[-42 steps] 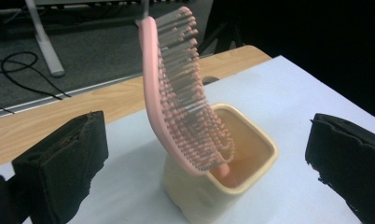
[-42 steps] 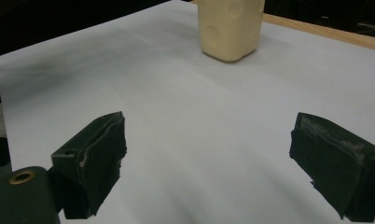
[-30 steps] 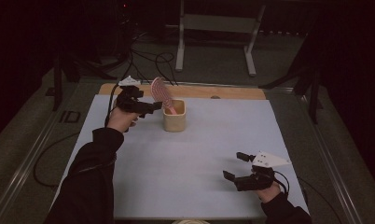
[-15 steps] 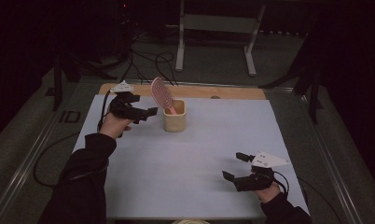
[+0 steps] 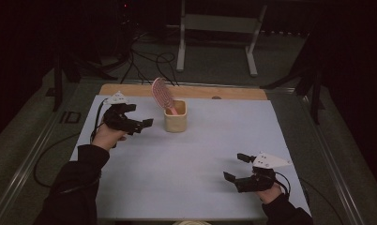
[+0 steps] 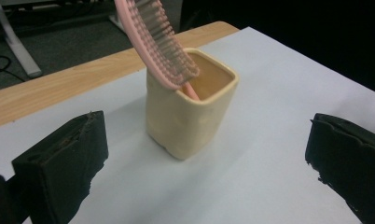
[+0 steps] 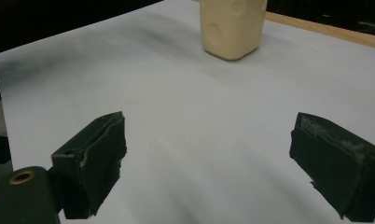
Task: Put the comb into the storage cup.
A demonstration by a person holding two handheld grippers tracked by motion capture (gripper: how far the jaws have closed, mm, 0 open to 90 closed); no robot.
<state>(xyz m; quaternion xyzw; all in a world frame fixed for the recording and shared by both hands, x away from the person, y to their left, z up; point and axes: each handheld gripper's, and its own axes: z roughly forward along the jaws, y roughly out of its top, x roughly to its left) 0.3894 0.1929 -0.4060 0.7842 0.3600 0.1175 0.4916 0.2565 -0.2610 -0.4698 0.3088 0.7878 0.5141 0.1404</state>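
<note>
Worktop (image 5: 186, 154) carries a cream cup (image 5: 175, 117) at the far-left centre, with a pink hairbrush (image 5: 161, 93) stood handle-down inside it and leaning toward the left; the brush looks already placed, so the step in hand is judged to be a clean retreat. Left claw (image 5: 142, 125) is released, empty and just beside the cup, and should be drawn back level and away from the brush head so the cup is not tipped. Right claw (image 5: 234, 167) is spread, empty, well apart at the near right, and is best left parked.
</note>
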